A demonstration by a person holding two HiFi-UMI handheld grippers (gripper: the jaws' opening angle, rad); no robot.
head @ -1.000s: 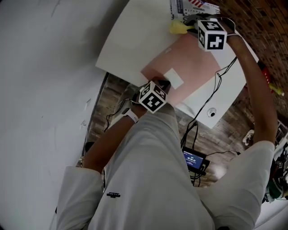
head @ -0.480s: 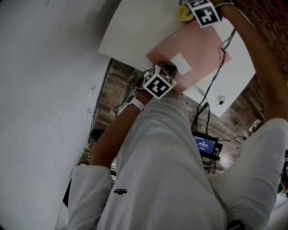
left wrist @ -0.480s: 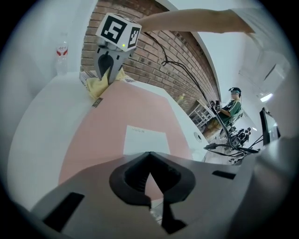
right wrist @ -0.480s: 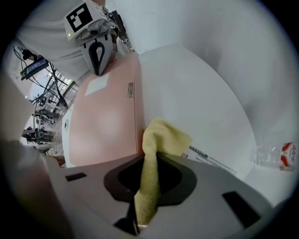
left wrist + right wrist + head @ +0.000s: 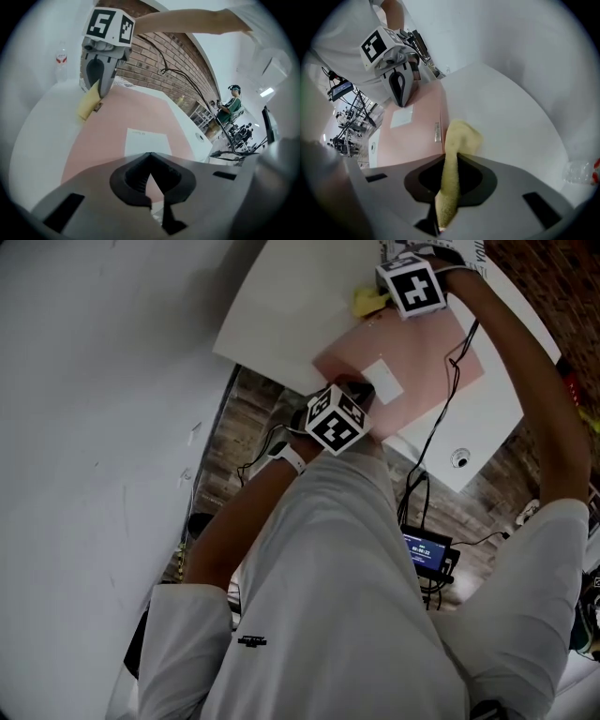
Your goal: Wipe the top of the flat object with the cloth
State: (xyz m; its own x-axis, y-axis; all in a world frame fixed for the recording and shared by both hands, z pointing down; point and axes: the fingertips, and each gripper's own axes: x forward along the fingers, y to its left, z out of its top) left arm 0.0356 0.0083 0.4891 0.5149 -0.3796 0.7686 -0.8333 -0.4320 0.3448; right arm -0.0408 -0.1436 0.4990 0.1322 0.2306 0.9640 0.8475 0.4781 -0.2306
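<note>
Over at the left, the left gripper [image 5: 358, 393] sits at the near edge of the thin pink rectangular flat object [image 5: 412, 343], which lies flat on the white table [image 5: 281, 324]. Its jaws are drawn together with nothing clamped between them. Their tips are at the pink surface, just short of a white rectangular label [image 5: 382, 381] stuck on it.

Further right, at the far edge of the pink object, the small yellow terry cloth [image 5: 461, 136] is pinched in the closed jaws of the right gripper [image 5: 440, 221]. The cloth's free end spills out ahead of the jaws and rests on the table. It touches the pink object's edge beside a small metal tab [image 5: 437, 132].

A clear plastic bottle [image 5: 61, 58] stands on the table beyond the right gripper. A small round grommet hole [image 5: 458, 458] sits in the tabletop near its nearer right corner, apart from the pink object.
</note>
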